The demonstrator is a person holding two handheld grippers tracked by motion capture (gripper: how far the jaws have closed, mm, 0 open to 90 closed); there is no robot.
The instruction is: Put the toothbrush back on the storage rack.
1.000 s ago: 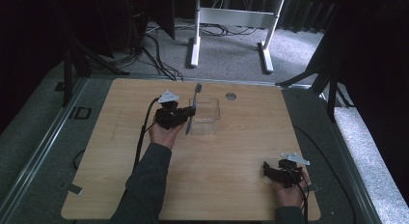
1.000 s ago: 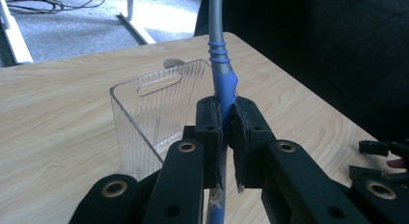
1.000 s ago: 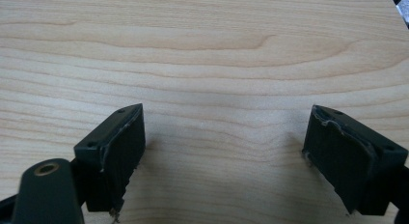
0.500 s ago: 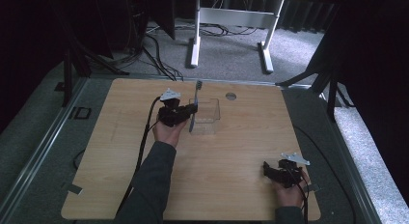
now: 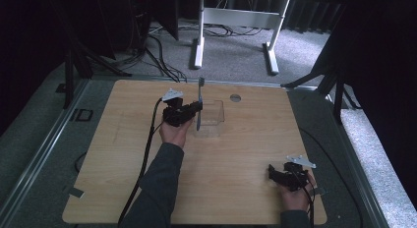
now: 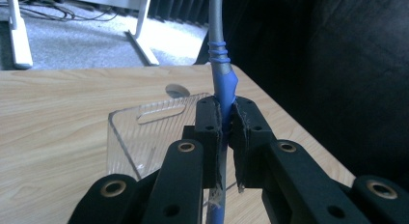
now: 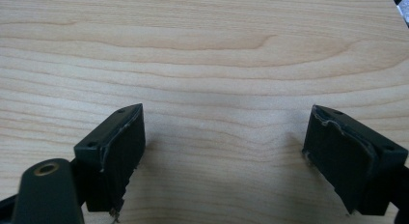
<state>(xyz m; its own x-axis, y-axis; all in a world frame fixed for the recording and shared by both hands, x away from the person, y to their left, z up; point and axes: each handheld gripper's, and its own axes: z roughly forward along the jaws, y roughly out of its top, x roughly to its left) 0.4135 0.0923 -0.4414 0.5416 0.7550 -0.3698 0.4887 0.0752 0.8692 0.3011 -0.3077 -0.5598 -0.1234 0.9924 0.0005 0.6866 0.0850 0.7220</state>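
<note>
My left gripper [image 5: 195,110] is shut on a toothbrush [image 5: 199,96] with a blue and grey handle, holding it roughly upright with the head up. It hovers at the left edge of a clear plastic box [image 5: 212,121] on the far middle of the wooden table [image 5: 236,154]. In the left gripper view the jaws [image 6: 225,119] pinch the blue handle [image 6: 222,84], and the ribbed clear box [image 6: 144,132] stands just behind them. My right gripper [image 5: 272,173] rests low at the table's near right, open, with bare wood between its pads [image 7: 226,151].
A round cable hole [image 5: 235,97] sits in the table beyond the box. Past the far edge stand white desk legs [image 5: 198,36] and loose cables on grey carpet. Dark stands flank the table on both sides.
My left gripper has shifted slightly farther and to the right with the toothbrush, closer to the clear box. The right gripper has stayed put.
</note>
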